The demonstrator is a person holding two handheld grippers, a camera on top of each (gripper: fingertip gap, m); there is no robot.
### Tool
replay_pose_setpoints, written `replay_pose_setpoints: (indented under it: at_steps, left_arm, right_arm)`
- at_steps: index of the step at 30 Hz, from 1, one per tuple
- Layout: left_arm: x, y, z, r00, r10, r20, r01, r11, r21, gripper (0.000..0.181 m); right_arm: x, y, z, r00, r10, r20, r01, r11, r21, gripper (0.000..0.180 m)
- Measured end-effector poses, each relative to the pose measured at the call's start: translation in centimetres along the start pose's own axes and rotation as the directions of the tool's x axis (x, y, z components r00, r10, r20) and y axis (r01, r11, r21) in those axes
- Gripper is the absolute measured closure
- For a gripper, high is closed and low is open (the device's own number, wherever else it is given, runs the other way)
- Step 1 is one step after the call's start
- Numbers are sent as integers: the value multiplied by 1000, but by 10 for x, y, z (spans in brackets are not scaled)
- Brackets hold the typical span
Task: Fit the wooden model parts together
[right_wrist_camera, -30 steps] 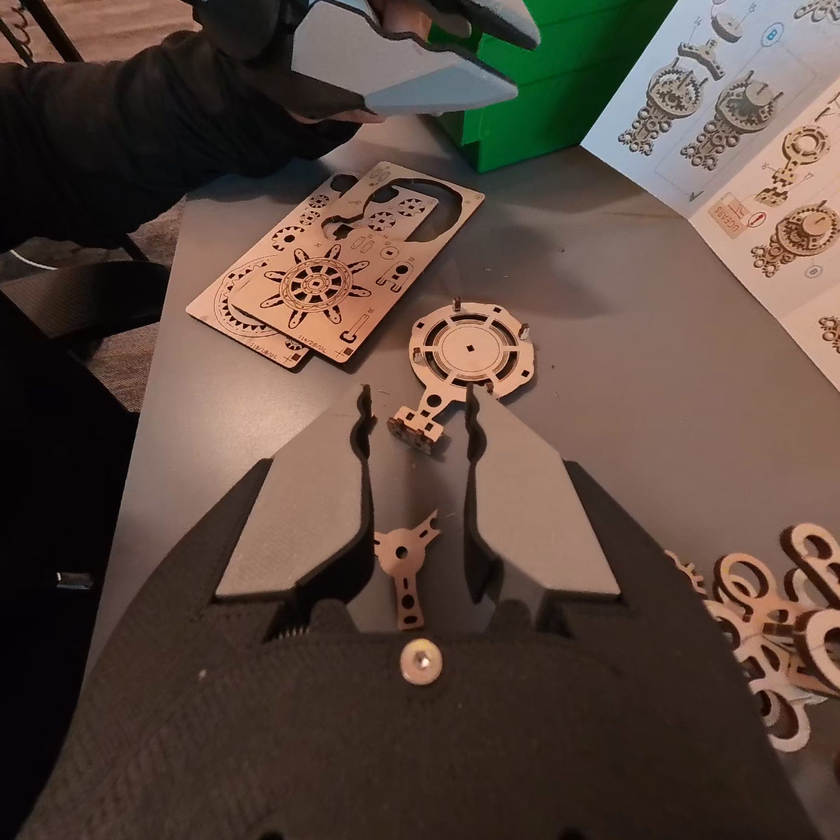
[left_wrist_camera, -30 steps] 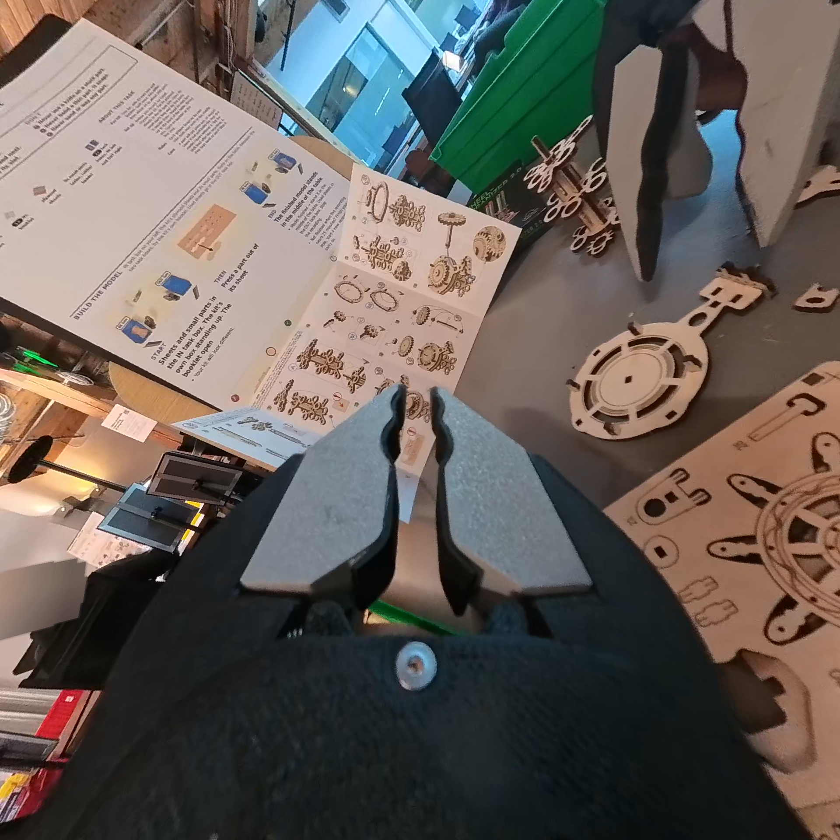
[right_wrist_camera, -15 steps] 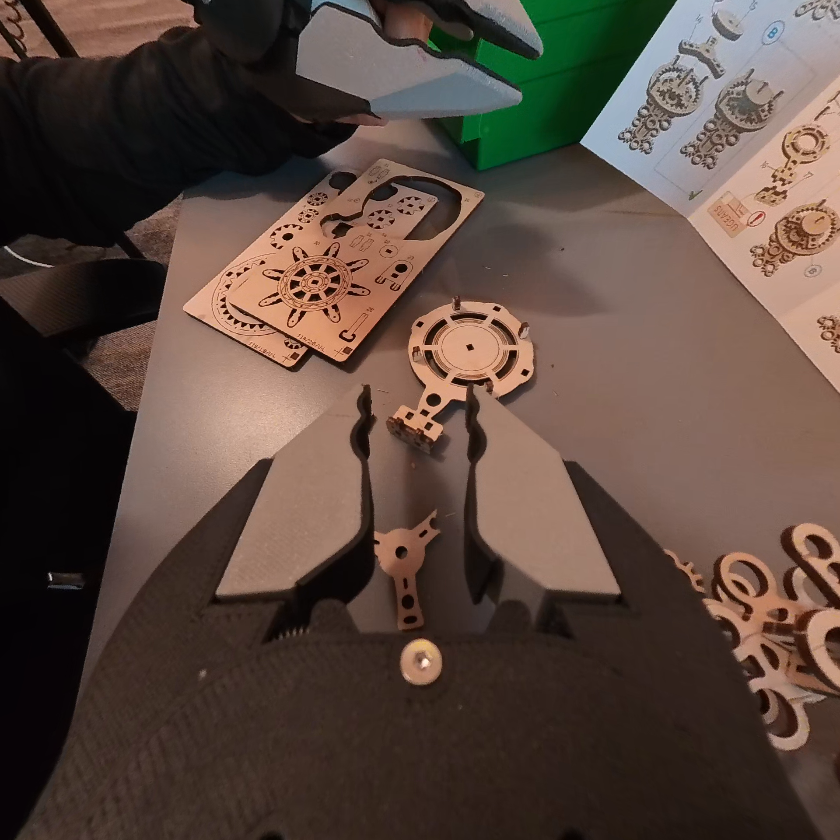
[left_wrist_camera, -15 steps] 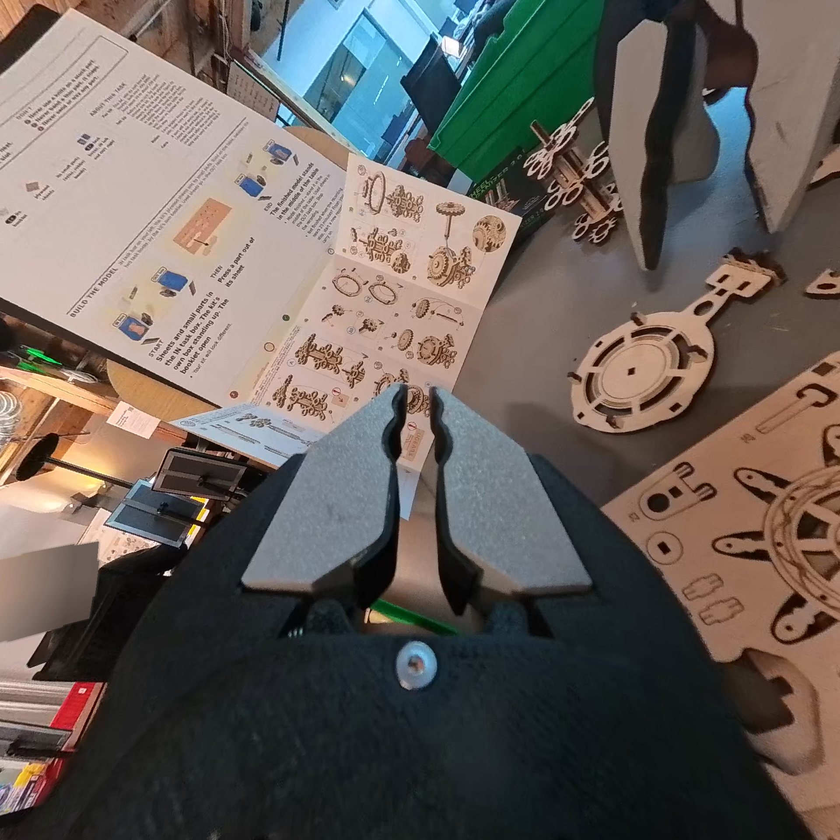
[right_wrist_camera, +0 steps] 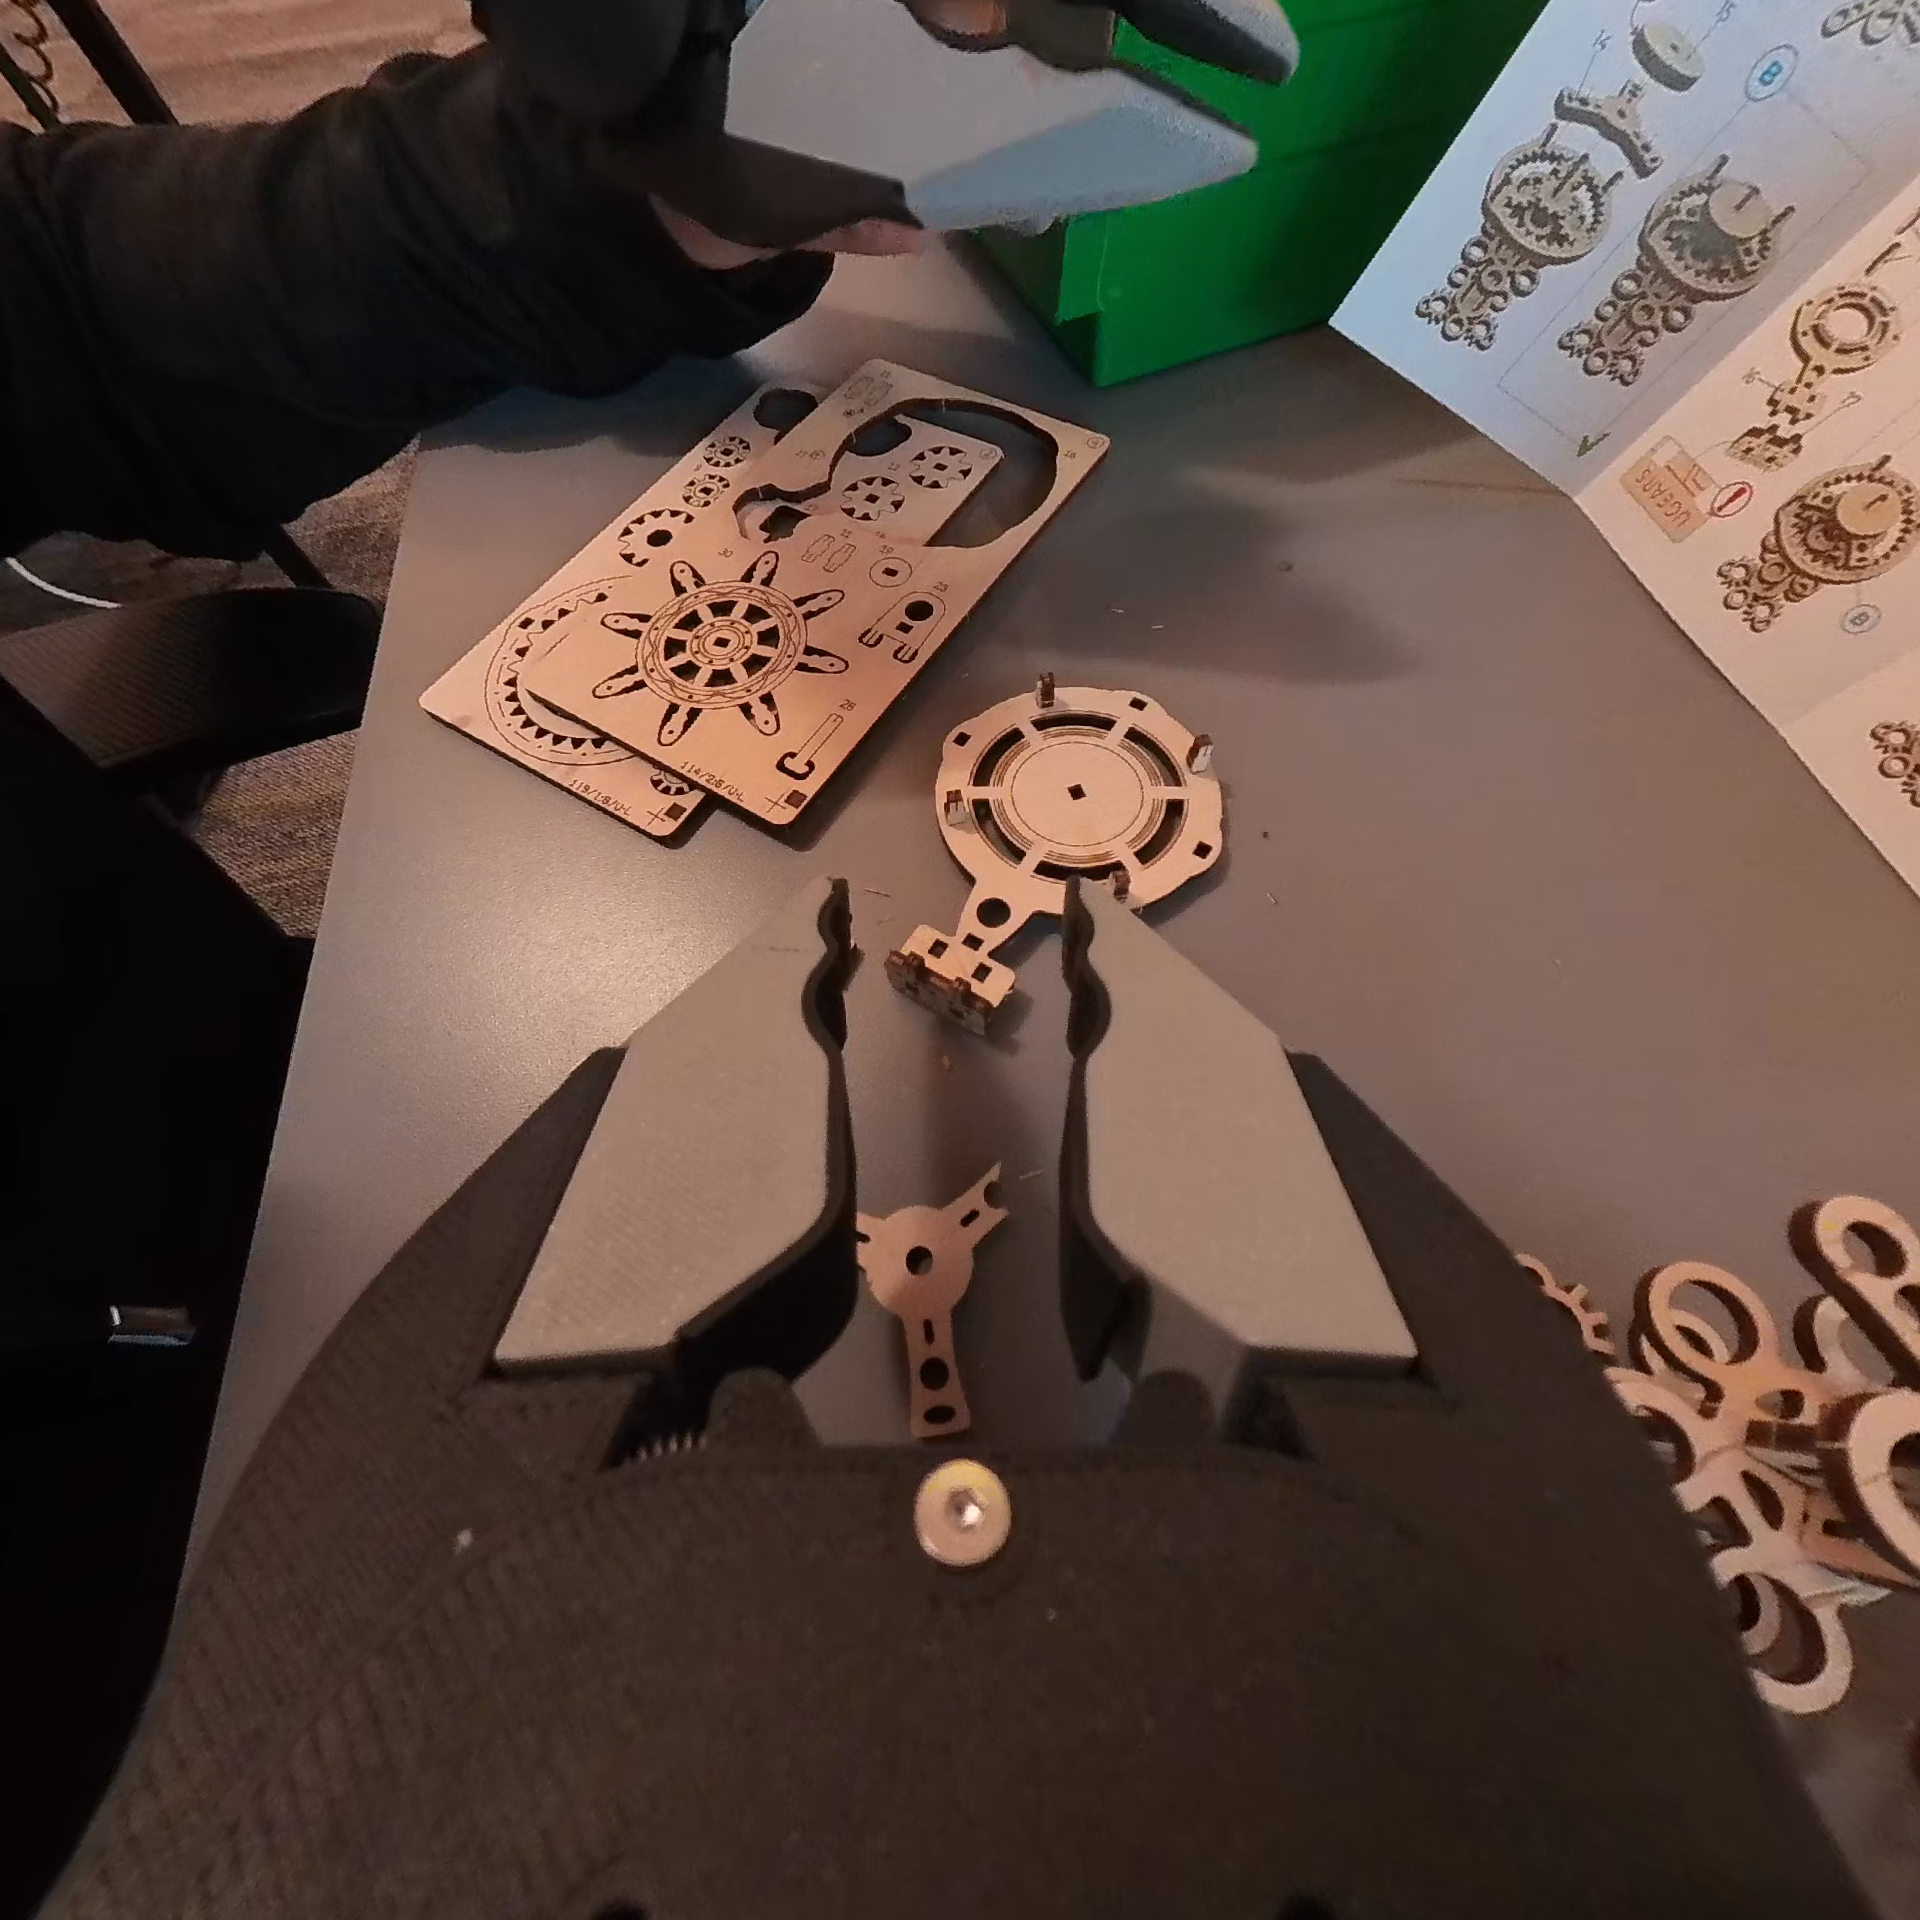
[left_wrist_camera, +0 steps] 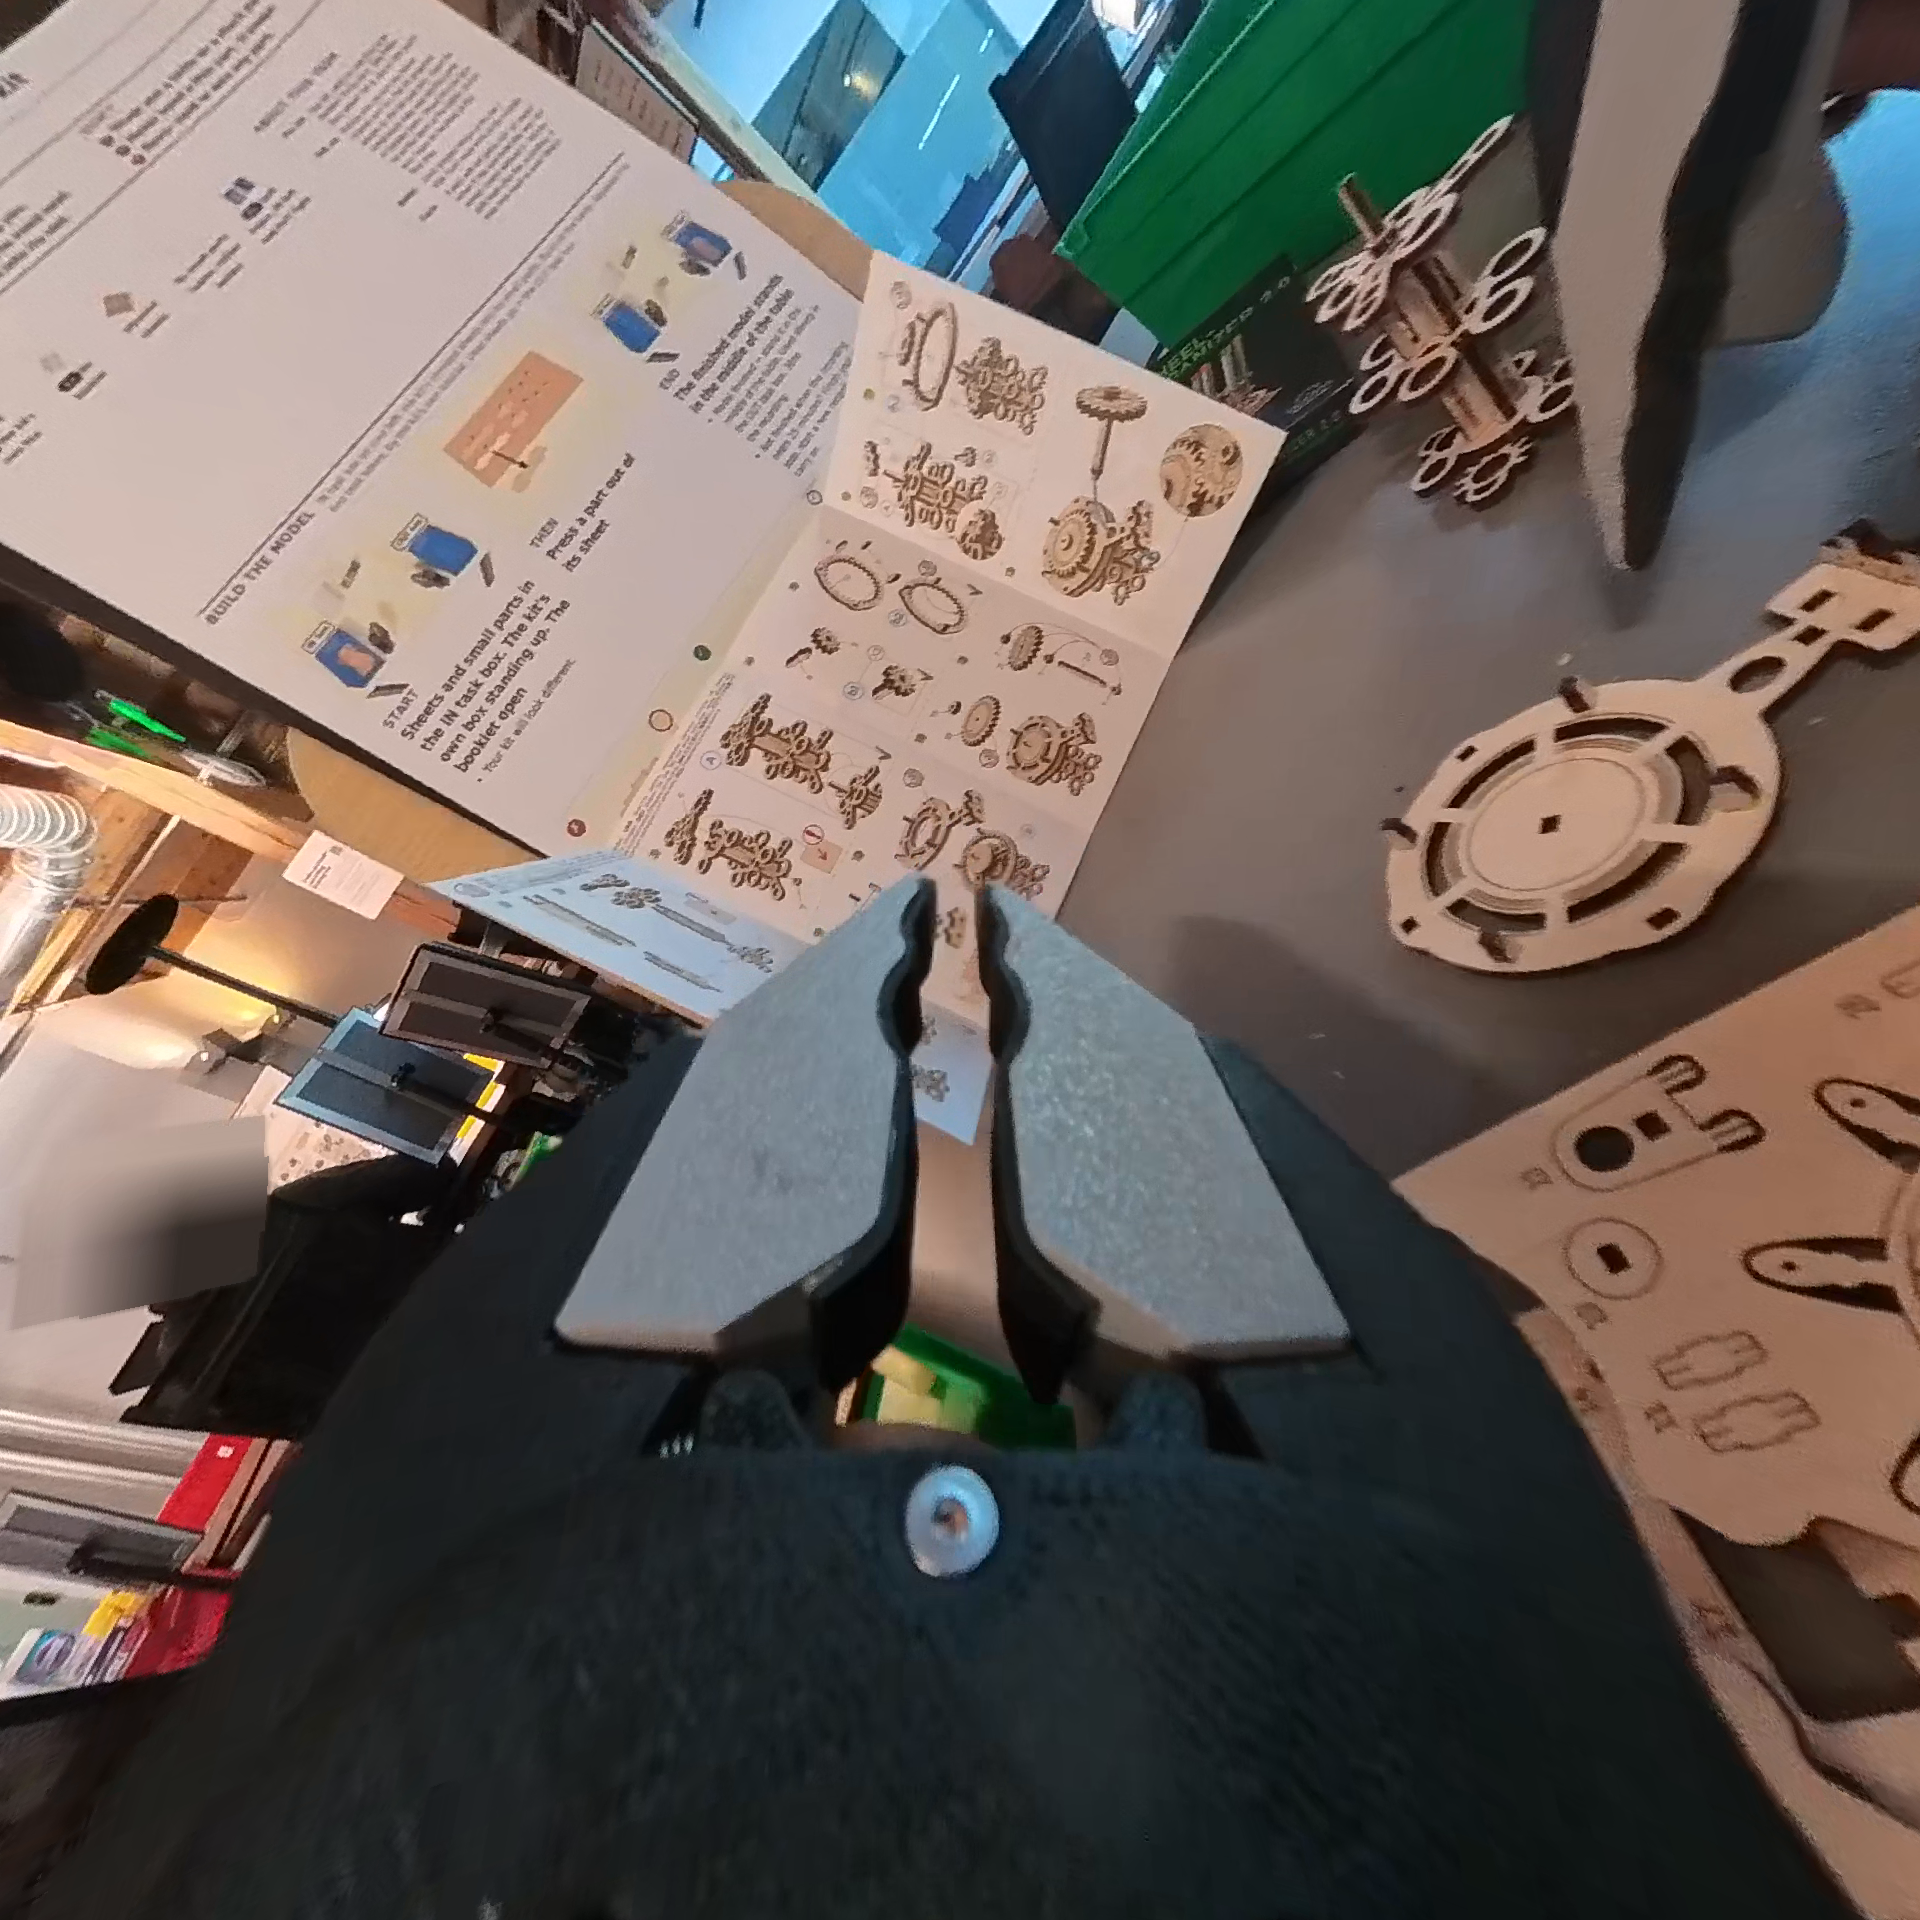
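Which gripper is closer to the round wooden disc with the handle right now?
Right. The right gripper hovers just over the round wooden disc's handle end, jaws open. The left gripper is raised beyond the cut-out sheets, farther away.

My right claw (right_wrist_camera: 951,925) has two grey, faceted fingers (right_wrist_camera: 1174,1122) with notched tips, set in a ribbed black body with one silver screw (right_wrist_camera: 961,1525) behind them. My left claw (left_wrist_camera: 951,914) looks alike; a black sleeve (right_wrist_camera: 312,281) trails it.

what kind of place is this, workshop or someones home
Probably a workshop or maker space, not a home: a large printed instruction board stands behind the grey table, with exposed ducting and shelving beyond.
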State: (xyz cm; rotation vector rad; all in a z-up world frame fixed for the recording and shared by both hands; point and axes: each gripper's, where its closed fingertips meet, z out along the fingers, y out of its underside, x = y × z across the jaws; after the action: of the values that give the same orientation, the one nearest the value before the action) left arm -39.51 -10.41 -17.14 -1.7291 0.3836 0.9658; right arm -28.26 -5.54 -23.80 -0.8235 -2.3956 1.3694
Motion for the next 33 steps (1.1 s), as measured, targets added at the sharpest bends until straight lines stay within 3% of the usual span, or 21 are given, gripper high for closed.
replay_pose_setpoints:
  at_steps: [18,33]
  left_arm:
    - [-44,40,-1,972,-137,193,168,973,-158,181]
    - [-44,28,-2,969,-151,195,176,977,-117,181]
  right_arm:
    - [0,1,0,1000,1,0,-1,1000,-4,143]
    - [1,7,3,1000,2,-12,-2,999,-46,138]
